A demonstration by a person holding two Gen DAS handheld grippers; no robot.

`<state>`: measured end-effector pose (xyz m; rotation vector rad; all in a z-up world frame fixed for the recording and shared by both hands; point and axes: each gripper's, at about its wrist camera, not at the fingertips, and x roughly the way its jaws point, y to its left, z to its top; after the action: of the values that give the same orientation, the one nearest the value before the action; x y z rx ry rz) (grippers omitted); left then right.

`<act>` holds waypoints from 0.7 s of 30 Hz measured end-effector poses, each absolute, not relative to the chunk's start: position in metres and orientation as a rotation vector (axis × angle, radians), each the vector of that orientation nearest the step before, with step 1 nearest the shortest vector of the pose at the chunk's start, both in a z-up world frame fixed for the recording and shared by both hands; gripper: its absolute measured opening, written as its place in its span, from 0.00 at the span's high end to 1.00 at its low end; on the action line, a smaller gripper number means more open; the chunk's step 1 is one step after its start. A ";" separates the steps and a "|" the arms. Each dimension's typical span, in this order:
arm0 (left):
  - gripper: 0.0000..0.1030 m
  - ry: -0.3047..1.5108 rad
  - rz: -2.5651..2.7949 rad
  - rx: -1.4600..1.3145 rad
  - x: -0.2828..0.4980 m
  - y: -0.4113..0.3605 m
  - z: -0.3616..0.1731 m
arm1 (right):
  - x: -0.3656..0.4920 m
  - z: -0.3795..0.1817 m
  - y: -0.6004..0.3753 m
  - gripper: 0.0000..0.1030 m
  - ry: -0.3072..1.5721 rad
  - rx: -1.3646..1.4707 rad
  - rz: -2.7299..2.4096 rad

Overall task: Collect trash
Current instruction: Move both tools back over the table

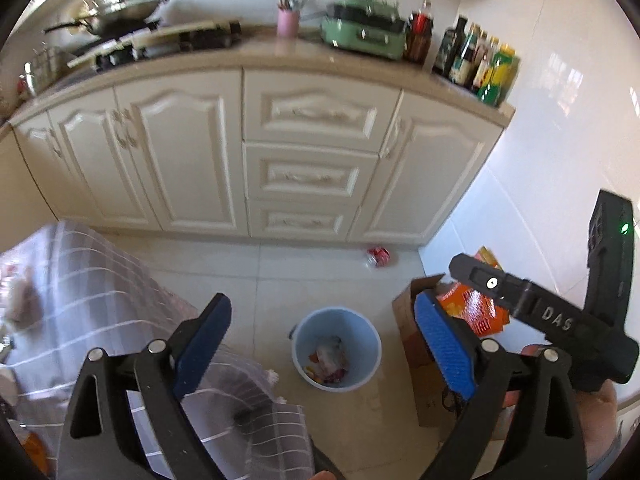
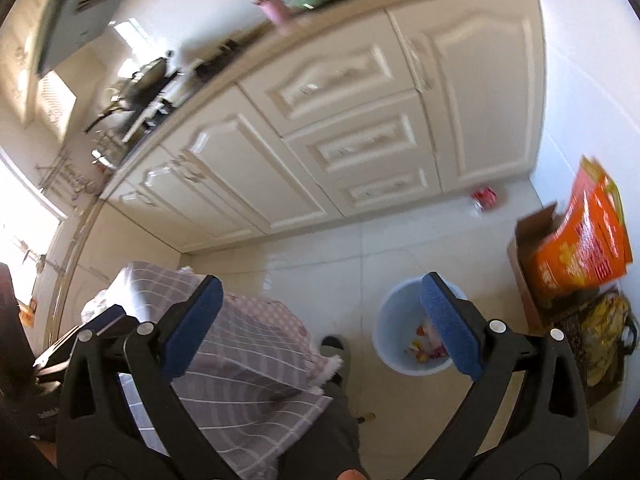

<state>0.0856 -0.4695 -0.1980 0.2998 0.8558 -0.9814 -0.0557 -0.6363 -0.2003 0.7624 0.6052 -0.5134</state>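
My left gripper [image 1: 324,340] stands wide open with nothing between its blue pads, and my right gripper [image 2: 320,320] is spread just as wide and equally empty. In the left wrist view the right gripper's black body shows at about 4 o'clock.

One pale blue trash bin [image 1: 298,350] stands on the tiled floor [image 1: 320,276] below both grippers, near the centre of the left view and at about 5 o'clock in the right one. It holds a small heap of crumpled wrappers [image 1: 330,362], white, red and yellow; I cannot count them. One crushed red can [image 1: 378,256] lies on the floor at the foot of the cabinets [image 1: 180,152], at about 1 o'clock from the bin and well apart from it.

One open cardboard box [image 2: 524,264] sits against the wall at 3 o'clock from the bin, with an orange package [image 2: 580,248] sticking out of it. A checked cloth [image 1: 92,292] drapes over something at 9 o'clock.

On the surface [image 1: 256,54] above the cabinets I count one wok [image 1: 124,10], one pink utensil cup [image 1: 289,23], one green cooking appliance [image 1: 364,32] and a cluster of bottles [image 1: 476,58], too blurred to count.

One slippered foot [image 2: 334,348] shows between the cloth and the bin.
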 end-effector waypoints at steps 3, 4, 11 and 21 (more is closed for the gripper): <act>0.12 0.804 -0.958 0.278 0.087 -0.442 -0.177 | -0.048 -0.180 -0.619 0.06 0.581 0.725 -0.486; 0.12 0.795 -0.952 0.271 0.088 -0.435 -0.173 | -0.044 -0.170 -0.611 0.06 0.570 0.709 -0.472; 0.11 0.702 -0.902 0.217 0.093 -0.375 -0.134 | -0.026 -0.130 -0.567 0.06 0.529 0.624 -0.392; 0.11 0.592 -0.792 0.188 0.098 -0.286 -0.101 | 0.010 -0.096 -0.485 0.06 0.505 0.510 -0.248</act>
<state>0.0983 -0.2863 -0.1014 0.1878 0.5923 -0.7922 0.0103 -0.4847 -0.0956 0.5103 0.5054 -0.2477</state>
